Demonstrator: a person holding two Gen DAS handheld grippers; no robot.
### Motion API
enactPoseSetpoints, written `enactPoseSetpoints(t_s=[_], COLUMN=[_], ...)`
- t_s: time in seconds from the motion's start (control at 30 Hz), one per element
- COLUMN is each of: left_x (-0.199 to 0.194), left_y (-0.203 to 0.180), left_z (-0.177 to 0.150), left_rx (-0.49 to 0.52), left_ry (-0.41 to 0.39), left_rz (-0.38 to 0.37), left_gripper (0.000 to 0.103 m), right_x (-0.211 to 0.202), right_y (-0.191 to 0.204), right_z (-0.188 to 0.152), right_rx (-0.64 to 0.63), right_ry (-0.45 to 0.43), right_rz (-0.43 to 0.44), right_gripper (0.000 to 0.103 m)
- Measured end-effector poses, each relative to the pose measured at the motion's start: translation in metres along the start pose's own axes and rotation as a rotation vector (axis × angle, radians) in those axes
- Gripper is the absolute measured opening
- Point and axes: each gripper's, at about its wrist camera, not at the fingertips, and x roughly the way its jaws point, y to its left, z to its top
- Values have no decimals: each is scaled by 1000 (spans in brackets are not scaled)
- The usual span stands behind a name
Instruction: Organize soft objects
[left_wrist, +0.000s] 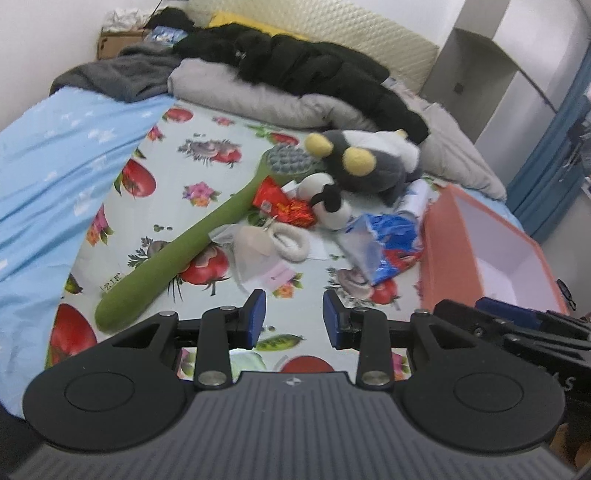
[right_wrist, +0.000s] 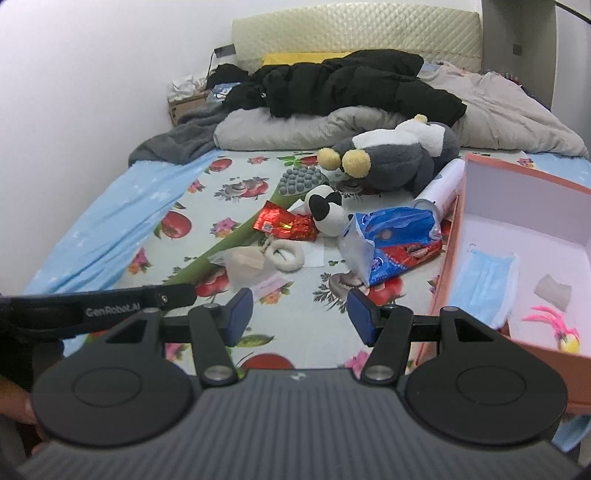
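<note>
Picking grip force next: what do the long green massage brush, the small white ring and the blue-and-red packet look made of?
Long green massage brush: looks like matte silicone or rubber, with smooth skin and grey rounded nubs on its head.
Small white ring: seems fuzzy plush or fleece, with a soft nap.
Blue-and-red packet: thin glossy plastic film, crinkled and shiny.
</note>
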Motion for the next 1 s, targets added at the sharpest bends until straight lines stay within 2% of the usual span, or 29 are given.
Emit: enactPoseSetpoints(t_s=[0.17,0.4,0.47,0.7,0.77,0.8,0.87,1.0], left_x=[49,107,118,157,165,169,175,181], left_y=[19,41,45,52,54,55,57,56], left_z=[7,12,12,18,19,19,20,20], left_rx=[-30,-76,-85,-95,-97,-98,-99,-81], left_ry=[40,82,92,117,123,125,127,109], left_rz=[29,49,50,58,67,68,65,60], left_gripper=[39,39,39,39,39,39,39,38], right_x=[39,92,106,150,162,167,178,192], right_y=[-3,-15,-20,-30,-35,-36,-39,-42], right_z=[7,14,16,21,22,22,20,17], right_rx=[-1,-11,-12,-30,-25,-25,-28,-30], right_ry=[11,19,13,-14,-6,-2,17,39], right_rz=[-14,-82,-111,-224,-232,-235,-244,-253], right_gripper=[59,54,51,49,48,47,35,30])
